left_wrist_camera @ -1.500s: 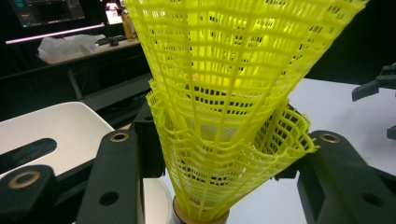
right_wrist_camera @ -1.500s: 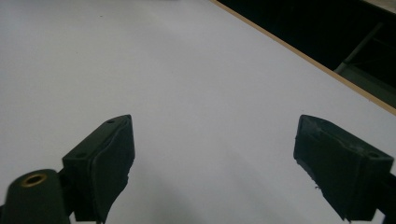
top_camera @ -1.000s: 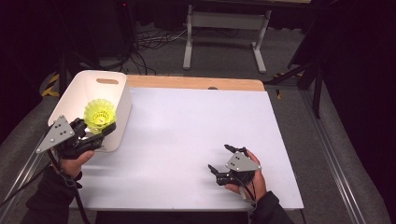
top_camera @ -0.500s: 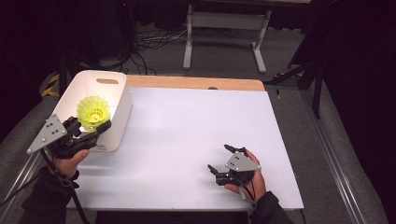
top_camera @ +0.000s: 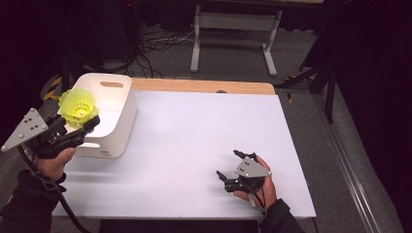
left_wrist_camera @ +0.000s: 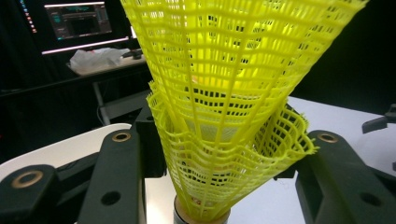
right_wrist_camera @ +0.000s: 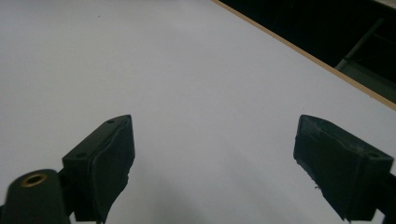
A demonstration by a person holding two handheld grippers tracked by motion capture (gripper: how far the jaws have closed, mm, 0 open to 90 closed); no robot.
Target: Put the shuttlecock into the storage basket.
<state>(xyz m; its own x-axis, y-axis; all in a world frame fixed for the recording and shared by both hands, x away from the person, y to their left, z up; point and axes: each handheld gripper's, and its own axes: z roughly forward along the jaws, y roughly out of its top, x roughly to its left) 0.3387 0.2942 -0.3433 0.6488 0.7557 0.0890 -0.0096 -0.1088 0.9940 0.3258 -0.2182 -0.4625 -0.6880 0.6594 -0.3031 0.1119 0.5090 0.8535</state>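
Note:
A stack of nested yellow mesh shuttlecocks [top_camera: 78, 105] is held skirt-up over the left rim of the white bin [top_camera: 116, 127]. My left gripper [top_camera: 89, 124] is shut on the stack near its cork end. In the left gripper view the shuttlecocks [left_wrist_camera: 224, 93] stand between the two black jaws of the left gripper [left_wrist_camera: 224, 154], which press on the lower skirt. My right gripper [top_camera: 227, 163] rests low on the white table [top_camera: 194, 131] at the front right, open. In the right gripper view the right gripper [right_wrist_camera: 215, 144] has nothing but tabletop between its jaws.
The white bin stands at the table's back left corner with a handle slot [top_camera: 112, 84] in its far wall. A wooden strip [top_camera: 204, 87] edges the table's far side. A metal stand [top_camera: 233, 29] and cables lie on the floor beyond.
My left gripper has lifted the shuttlecocks up and to the left, from inside the bin to above its left rim. The right gripper has stayed put.

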